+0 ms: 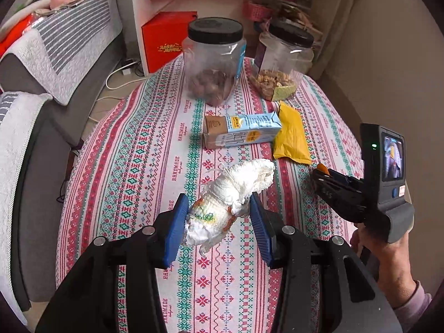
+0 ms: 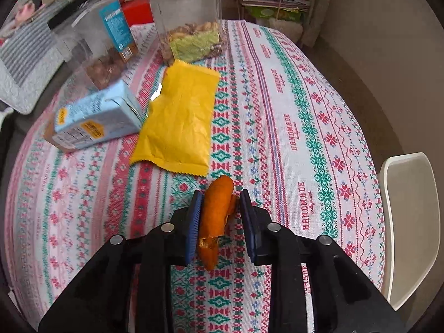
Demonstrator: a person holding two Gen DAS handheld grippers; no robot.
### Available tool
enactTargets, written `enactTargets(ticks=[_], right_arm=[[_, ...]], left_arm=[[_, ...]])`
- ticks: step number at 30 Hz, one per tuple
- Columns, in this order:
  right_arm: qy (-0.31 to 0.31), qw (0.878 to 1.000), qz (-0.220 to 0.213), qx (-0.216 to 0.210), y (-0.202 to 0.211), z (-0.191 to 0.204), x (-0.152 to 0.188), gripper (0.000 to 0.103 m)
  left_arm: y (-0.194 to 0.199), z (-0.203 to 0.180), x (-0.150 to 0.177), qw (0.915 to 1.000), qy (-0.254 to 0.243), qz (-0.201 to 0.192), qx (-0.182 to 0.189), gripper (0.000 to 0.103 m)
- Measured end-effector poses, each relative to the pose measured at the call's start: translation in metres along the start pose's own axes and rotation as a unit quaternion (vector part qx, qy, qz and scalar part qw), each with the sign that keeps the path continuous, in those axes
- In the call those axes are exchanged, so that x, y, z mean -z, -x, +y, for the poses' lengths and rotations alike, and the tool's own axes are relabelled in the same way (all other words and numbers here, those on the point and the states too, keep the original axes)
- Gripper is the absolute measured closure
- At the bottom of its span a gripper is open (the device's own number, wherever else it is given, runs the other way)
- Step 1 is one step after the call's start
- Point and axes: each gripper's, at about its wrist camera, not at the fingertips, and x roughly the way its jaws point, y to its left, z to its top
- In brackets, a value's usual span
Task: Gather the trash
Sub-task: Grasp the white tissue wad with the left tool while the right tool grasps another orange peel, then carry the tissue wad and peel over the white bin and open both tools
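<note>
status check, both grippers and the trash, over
Left gripper shut on crumpled tissue wad. Right gripper around orange peel; grip unclear. Blue carton, yellow wrapper on the table. Nothing blocking.

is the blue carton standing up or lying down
Lying down. The blue carton rests on its long side on the tablecloth, its folded top end against the yellow packet.

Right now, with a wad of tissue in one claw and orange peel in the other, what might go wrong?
1. The crumpled white tissue wad sits loosely between the left gripper fingers; its trailing end could snag or slip out.
2. The curled orange peel strip touches only one pad of the right gripper, so it might drop onto the patterned tablecloth.
</note>
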Motion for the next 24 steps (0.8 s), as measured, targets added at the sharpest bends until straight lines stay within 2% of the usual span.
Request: enactTargets(ticks=[10, 17, 24], right_arm=[[0.017, 0.996, -0.070, -0.046, 0.079, -0.006, -0.001, 0.078], [0.025, 0.993, -0.109, -0.031, 0.112, -0.029, 0.002, 0.078], [-0.005, 0.990, -0.138, 0.005, 0.136, -0.073, 0.005, 0.077]], left_arm=[[0.016, -0.004, -0.005, 0.9990, 0.018, -0.041, 0.003, 0.058], [0.014, -0.017, -0.005, 0.9987, 0.017, -0.049, 0.004, 0.058], [0.013, -0.038, -0.003, 0.9984, 0.001, -0.056, 0.010, 0.058]])
